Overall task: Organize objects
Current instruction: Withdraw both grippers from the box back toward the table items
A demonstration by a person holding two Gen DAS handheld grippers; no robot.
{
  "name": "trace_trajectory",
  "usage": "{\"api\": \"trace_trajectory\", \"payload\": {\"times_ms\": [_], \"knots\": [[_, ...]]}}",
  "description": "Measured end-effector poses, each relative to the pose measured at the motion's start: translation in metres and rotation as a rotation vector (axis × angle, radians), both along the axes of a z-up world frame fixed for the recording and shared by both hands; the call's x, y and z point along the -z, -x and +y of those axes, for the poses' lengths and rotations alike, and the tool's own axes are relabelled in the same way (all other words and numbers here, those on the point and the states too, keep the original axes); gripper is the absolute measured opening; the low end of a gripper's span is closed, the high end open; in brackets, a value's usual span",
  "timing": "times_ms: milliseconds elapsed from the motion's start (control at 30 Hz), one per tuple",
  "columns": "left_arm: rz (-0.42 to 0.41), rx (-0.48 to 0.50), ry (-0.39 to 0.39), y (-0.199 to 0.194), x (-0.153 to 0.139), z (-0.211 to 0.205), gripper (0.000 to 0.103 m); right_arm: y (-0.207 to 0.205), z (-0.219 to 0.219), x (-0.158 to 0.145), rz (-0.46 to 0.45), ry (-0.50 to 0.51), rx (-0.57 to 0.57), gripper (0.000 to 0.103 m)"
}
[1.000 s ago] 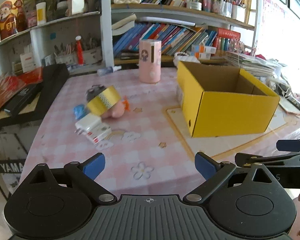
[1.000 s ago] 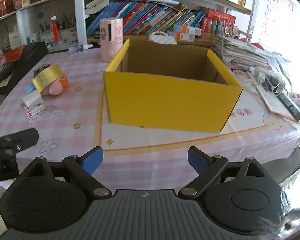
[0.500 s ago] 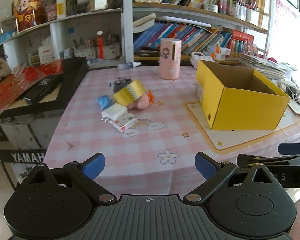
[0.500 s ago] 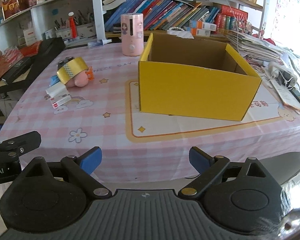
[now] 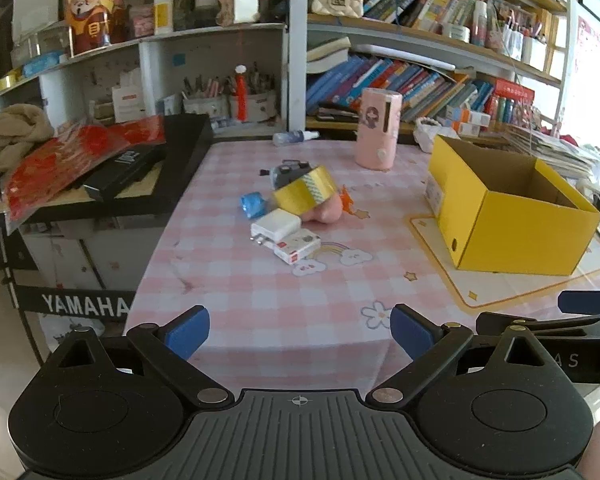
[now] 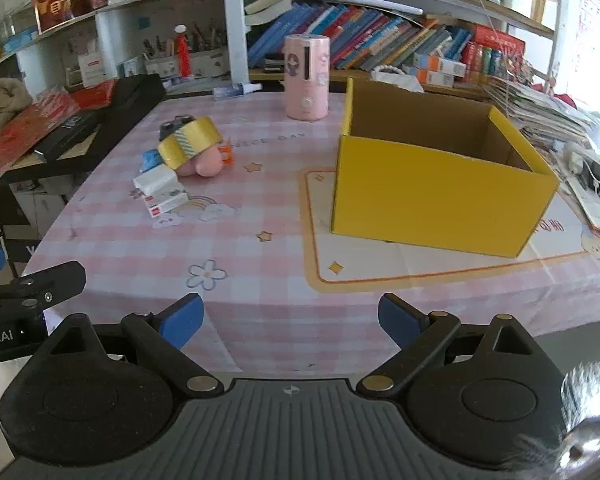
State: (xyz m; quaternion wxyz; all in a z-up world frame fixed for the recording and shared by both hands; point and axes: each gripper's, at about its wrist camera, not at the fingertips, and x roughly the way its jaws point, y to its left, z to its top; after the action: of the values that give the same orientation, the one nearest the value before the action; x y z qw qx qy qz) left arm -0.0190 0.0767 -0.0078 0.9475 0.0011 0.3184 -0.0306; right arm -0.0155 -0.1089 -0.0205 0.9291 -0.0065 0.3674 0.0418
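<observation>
Tape roll [image 5: 305, 191] tilted atop pink toy [image 5: 327, 211]

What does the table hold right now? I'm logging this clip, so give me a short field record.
container: yellow box, open-topped, no contents visible
pile: gold tape roll leaning on pink toy; white charger on small white box
upright item: pink canister
left gripper: open, holding nothing
right gripper: open, holding nothing

Both grippers [image 5: 300, 330] farther from table [image 5: 260, 280]
</observation>
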Motion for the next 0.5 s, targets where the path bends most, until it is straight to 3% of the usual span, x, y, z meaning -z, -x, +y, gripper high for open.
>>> {"api": "trace_trajectory", "payload": {"times_ms": [500], "knots": [[0.012, -0.055, 0.004, -0.011, 0.003, 0.023, 0.098, -0.015, 0.031, 0.0, -0.005, 0.005, -0.072, 0.095]]}}
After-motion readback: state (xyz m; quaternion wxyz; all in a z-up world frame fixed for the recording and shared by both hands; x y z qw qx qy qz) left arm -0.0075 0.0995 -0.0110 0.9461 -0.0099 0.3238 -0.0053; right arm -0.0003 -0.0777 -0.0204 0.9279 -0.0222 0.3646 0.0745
